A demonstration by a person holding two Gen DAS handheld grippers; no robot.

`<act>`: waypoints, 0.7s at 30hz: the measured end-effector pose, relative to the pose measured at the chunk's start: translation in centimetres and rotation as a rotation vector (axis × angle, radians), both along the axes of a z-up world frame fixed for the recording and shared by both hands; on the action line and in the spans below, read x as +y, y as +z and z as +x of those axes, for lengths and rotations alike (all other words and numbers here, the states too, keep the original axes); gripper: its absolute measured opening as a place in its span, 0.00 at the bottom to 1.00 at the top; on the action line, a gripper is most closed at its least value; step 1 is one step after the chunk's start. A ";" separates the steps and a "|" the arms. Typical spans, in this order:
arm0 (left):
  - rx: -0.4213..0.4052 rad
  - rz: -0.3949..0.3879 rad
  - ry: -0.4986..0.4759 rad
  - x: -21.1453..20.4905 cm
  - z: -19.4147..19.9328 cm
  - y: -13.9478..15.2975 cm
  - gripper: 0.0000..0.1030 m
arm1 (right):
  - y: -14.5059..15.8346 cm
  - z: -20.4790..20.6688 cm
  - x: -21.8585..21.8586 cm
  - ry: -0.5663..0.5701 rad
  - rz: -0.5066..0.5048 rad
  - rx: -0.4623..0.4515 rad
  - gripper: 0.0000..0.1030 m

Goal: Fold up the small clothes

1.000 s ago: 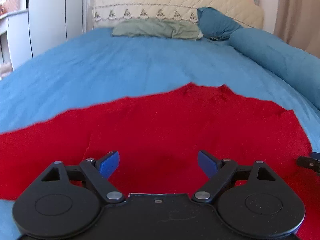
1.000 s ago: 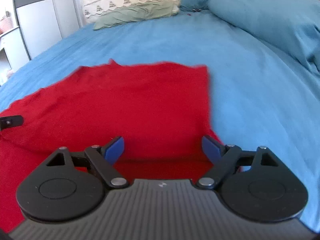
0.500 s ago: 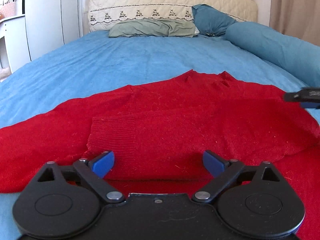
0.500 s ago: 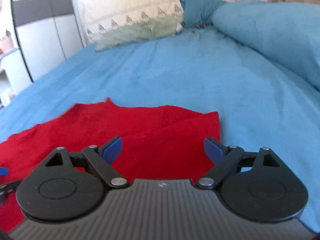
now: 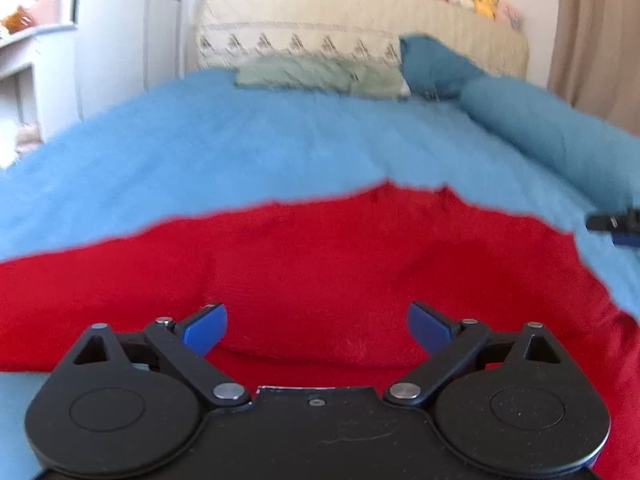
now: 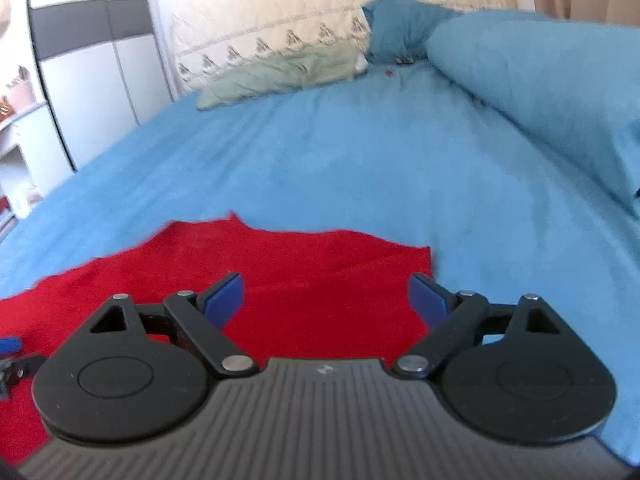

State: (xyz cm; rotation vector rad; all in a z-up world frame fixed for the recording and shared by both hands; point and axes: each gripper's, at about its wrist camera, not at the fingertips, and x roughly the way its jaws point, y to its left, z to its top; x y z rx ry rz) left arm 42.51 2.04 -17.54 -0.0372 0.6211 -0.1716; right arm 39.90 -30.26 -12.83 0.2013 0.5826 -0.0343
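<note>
Broadly, the blue bedspread (image 5: 280, 140) carries the red garment (image 5: 320, 256), lying partly folded at six o'clock. Left gripper (image 5: 317, 326) and right gripper (image 6: 326, 298) hover over it, jaws wide apart, holding nothing. Judging by this, between folds; next calls for pinching an edge.

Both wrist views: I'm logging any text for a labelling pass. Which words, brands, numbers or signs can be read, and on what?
No readable words or numbers in either view.
Right gripper housing: a small pale logo mark, too small to read.
Left gripper housing: faint scratches only, no text.
Headboard cover: a row of small dark motifs, a pattern, not lettering.
Red garment: no label visible.
</note>
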 end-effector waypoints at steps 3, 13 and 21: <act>-0.049 0.005 0.041 1.6 -2.7 3.4 0.97 | 2.7 -2.6 1.6 0.020 -0.040 -0.005 1.00; -0.028 -0.079 0.282 15.5 -8.4 8.3 1.00 | 6.4 -8.0 10.2 0.134 -0.007 0.000 1.00; -0.002 -0.177 0.526 27.2 -9.0 4.2 0.98 | 3.6 -7.6 17.5 0.142 0.014 0.049 1.00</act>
